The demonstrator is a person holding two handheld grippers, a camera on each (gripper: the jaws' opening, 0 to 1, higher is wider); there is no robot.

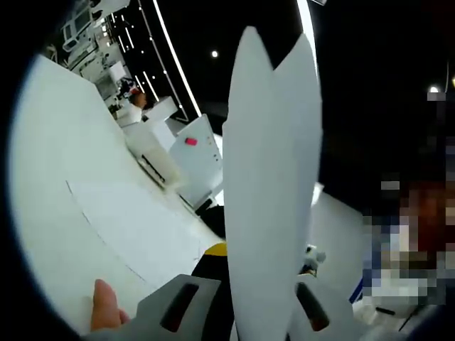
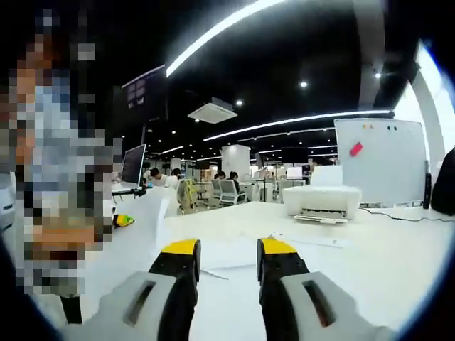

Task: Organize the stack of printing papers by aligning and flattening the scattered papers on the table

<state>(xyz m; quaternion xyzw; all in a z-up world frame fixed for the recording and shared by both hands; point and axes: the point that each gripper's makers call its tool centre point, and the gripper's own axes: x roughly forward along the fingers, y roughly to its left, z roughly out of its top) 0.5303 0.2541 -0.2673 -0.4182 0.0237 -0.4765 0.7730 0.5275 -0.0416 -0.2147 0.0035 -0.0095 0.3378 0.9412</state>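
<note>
Paper [image 1: 274, 192] stands upright between the jaws of the left gripper [image 1: 245, 295] in the left gripper view, a white sheaf clenched edge-on so that it rises up the middle of the picture and splits into two pointed tips at the top. A fingertip [image 1: 105, 305] of the person shows at the lower left beside that gripper's grey body. The view is rolled steeply, so the white table [image 1: 64, 213] slants up the left side, with a flat sheet [image 1: 142, 220] lying on it, and a white printer [image 1: 160, 160] and a whiteboard [image 1: 199, 153] with a pink note beyond. The right gripper view is level instead: the right gripper [image 2: 226, 259] hovers over the table [image 2: 384, 263] with its yellow-tipped black jaws parted and nothing between them. Just beyond the jaw tips lie loose sheets [image 2: 227, 252] flat on the tabletop. Farther back on the same surface stands the printer [image 2: 321, 199], with the whiteboard [image 2: 380, 160] behind it and a cable trailing to the right. The room is an open office with a dark ceiling crossed by long strip lights, desks, chairs and monitors, and seated people [image 2: 158, 176] in the distance.
</note>
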